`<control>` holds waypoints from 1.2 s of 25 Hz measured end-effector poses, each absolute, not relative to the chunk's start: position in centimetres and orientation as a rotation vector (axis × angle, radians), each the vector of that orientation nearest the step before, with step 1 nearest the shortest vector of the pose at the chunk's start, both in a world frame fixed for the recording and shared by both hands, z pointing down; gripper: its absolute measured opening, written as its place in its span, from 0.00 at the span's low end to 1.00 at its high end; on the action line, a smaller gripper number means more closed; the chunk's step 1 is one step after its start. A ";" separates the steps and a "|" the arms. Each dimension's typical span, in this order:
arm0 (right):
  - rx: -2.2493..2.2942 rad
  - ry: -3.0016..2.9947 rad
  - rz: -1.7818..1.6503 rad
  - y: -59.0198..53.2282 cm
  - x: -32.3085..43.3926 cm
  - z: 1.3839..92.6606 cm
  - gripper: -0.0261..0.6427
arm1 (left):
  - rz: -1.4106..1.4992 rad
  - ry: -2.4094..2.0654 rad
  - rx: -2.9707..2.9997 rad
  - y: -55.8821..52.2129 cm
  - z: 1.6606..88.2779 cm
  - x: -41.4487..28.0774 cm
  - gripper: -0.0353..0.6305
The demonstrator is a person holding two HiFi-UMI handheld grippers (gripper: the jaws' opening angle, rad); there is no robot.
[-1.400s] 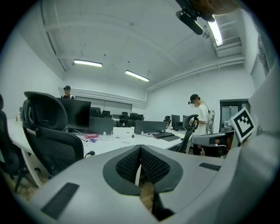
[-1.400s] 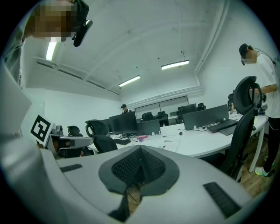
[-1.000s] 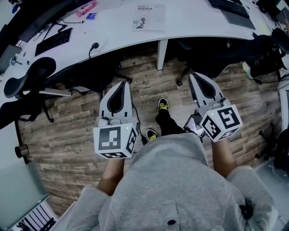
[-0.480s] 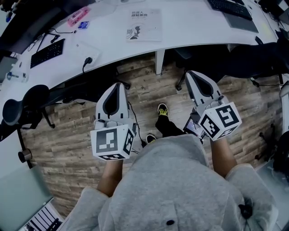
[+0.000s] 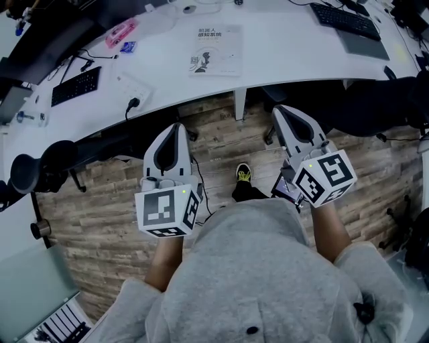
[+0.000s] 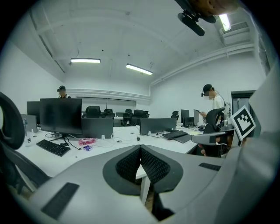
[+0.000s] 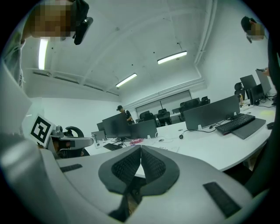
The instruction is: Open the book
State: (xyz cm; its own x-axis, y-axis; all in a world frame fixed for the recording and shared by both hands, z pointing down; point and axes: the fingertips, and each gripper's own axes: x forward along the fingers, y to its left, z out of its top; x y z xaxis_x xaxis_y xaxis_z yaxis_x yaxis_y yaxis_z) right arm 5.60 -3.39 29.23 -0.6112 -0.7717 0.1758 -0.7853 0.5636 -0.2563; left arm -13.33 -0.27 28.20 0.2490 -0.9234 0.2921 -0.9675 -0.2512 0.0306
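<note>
A thin white book (image 5: 216, 51) lies closed and flat on the long white desk (image 5: 281, 47), cover up, ahead of me. My left gripper (image 5: 175, 125) is held over the wooden floor short of the desk edge, jaws shut with nothing between them. My right gripper (image 5: 284, 109) hangs level beside it on the right, also shut and empty, its tips just under the desk edge. In the left gripper view the left gripper's (image 6: 140, 148) black pads meet; in the right gripper view the right gripper's (image 7: 140, 147) pads meet too. The book (image 7: 173, 150) shows faintly past the right jaws.
On the desk lie a black keyboard (image 5: 76, 85) at left, a pink case (image 5: 120, 31), a socket block with plug (image 5: 132, 92), and another keyboard (image 5: 345, 20) at right. Office chairs (image 5: 47, 164) stand at left, and one desk leg (image 5: 240, 105) between the grippers. My shoe (image 5: 244, 173) is on the floor.
Both grippers and I have moved forward toward the desk; the book and desk edge now sit nearer the fingertips. The jaws stayed shut throughout.
</note>
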 end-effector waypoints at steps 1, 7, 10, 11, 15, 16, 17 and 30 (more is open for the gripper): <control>1.363 -2.744 0.481 -3.7 5.7 29.2 0.08 | 0.318 -1.783 2.314 -0.5 28.1 -13.1 0.07; 1.319 -2.782 0.486 -5.2 6.1 28.9 0.08 | 0.326 -1.805 2.321 -2.0 27.6 -11.7 0.07; 1.328 -2.787 0.495 -5.8 6.5 28.8 0.08 | 0.327 -1.816 2.324 -2.5 27.3 -11.0 0.07; 1.331 -2.790 0.502 -6.0 6.7 28.8 0.08 | 0.330 -1.819 2.326 -2.6 27.1 -10.8 0.07; 1.323 -2.806 0.500 -6.6 7.1 28.7 0.08 | 0.338 -1.832 2.329 -3.0 27.0 -10.2 0.07; 1.322 -2.810 0.502 -6.7 7.1 28.7 0.08 | 0.340 -1.834 2.329 -3.0 27.0 -10.1 0.07; 1.323 -2.813 0.505 -6.8 7.2 28.7 0.08 | 0.343 -1.837 2.329 -3.0 26.9 -10.1 0.07; 1.337 -2.818 0.515 -7.7 7.4 29.1 0.08 | 0.386 -1.794 2.364 -4.1 27.7 -9.4 0.07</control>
